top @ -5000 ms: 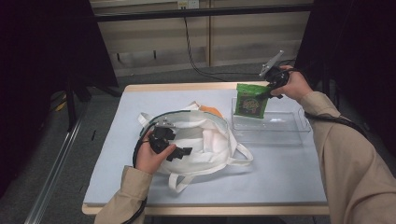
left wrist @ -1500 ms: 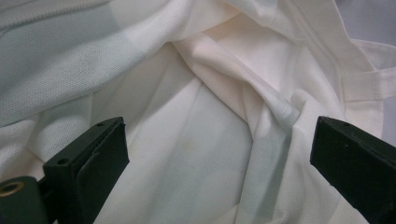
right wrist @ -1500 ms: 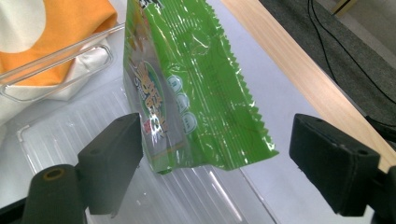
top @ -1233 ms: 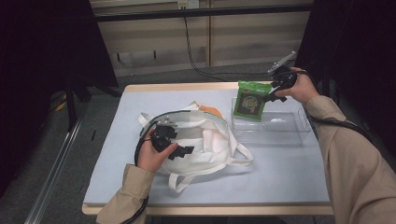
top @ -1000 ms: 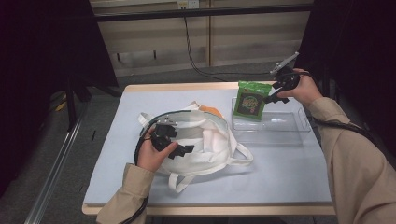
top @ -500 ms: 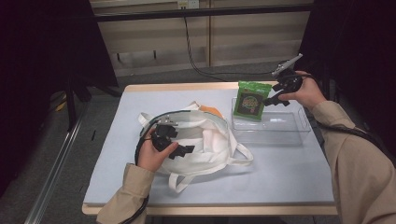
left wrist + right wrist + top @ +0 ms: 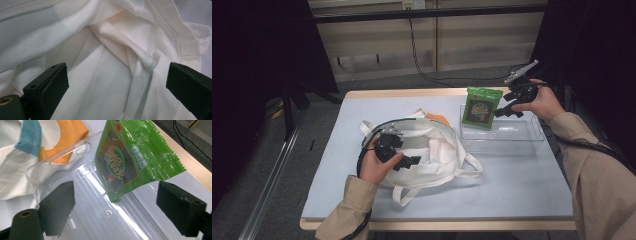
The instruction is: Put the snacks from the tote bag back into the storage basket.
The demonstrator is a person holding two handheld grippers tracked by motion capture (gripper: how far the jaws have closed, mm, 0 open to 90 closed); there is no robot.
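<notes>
Right gripper (image 7: pixel 504 106): jaws wide apart, holding nothing.
Green snack packet (image 7: pixel 480 107): just ahead of the right gripper, standing in the clear tray (image 7: pixel 512 142), one lower corner on its floor.
Left gripper (image 7: pixel 404 161): jaws apart, over the white cloth bag (image 7: pixel 437 155) on the desk (image 7: pixel 522 190).

A pale blue table top (image 7: pixel 522 185) with a wooden edge is set on grey carpeted floor (image 7: pixel 312 125). Behind it, a light wood-panelled wall (image 7: pixel 482 35) is crossed by a dark rail (image 7: pixel 427 12). Both sides are left in darkness.
</notes>
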